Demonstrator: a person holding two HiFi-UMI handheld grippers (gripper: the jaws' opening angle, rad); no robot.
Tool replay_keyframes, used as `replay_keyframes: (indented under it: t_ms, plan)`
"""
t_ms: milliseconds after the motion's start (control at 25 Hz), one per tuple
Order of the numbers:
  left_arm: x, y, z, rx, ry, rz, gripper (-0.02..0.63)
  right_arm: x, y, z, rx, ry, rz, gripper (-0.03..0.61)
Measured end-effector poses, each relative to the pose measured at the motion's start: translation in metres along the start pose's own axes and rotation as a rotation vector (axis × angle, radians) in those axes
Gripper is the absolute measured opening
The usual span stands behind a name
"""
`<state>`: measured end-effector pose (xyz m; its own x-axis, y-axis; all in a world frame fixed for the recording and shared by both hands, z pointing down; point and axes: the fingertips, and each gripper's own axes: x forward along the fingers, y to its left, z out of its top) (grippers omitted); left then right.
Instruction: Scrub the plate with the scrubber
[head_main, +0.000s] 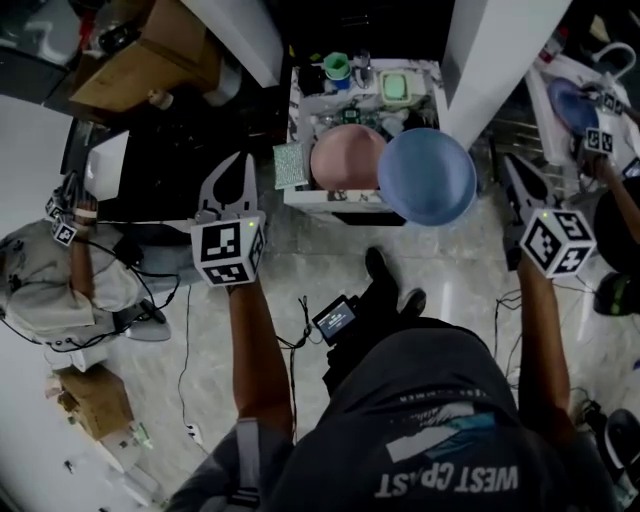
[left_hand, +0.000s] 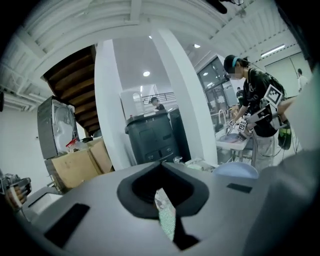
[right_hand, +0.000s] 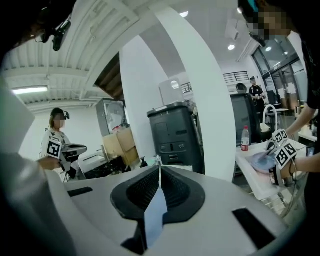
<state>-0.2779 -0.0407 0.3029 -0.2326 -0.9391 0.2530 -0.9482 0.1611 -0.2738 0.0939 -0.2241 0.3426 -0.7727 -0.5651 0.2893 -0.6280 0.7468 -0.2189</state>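
In the head view my left gripper (head_main: 245, 165) points forward, level with the green mesh scrubber (head_main: 291, 165) at the left edge of the white table (head_main: 296, 195). The left gripper view shows that gripper (left_hand: 162, 192) shut, the scrubber (left_hand: 166, 217) pinched edge-on between the jaws. A round blue plate (head_main: 427, 175) hangs over the table's front right corner. My right gripper (head_main: 508, 165) is at its right side. In the right gripper view the jaws (right_hand: 159, 172) are shut on the plate's thin blue rim (right_hand: 155, 215).
On the table are a pink bowl (head_main: 345, 158), a green cup (head_main: 337, 66) and a pale green container (head_main: 397, 88). A white pillar (head_main: 490, 50) rises on the right. Other people with grippers work at far left (head_main: 70, 250) and far right (head_main: 610, 150). Cables (head_main: 185, 330) trail on the floor.
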Motion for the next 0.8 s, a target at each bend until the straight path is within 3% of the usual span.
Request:
replay_keyframes:
  t_ms: [280,800]
  plan:
    - [-0.052,-0.044,0.067,0.014,-0.155,-0.128,0.002,-0.034,0.074,0.038,-0.115,-0.042,0.169,0.032]
    - [-0.150,-0.134,0.151,0.046,-0.334,-0.336,0.002,-0.123,0.201,0.079,-0.357,-0.100,0.449,0.028]
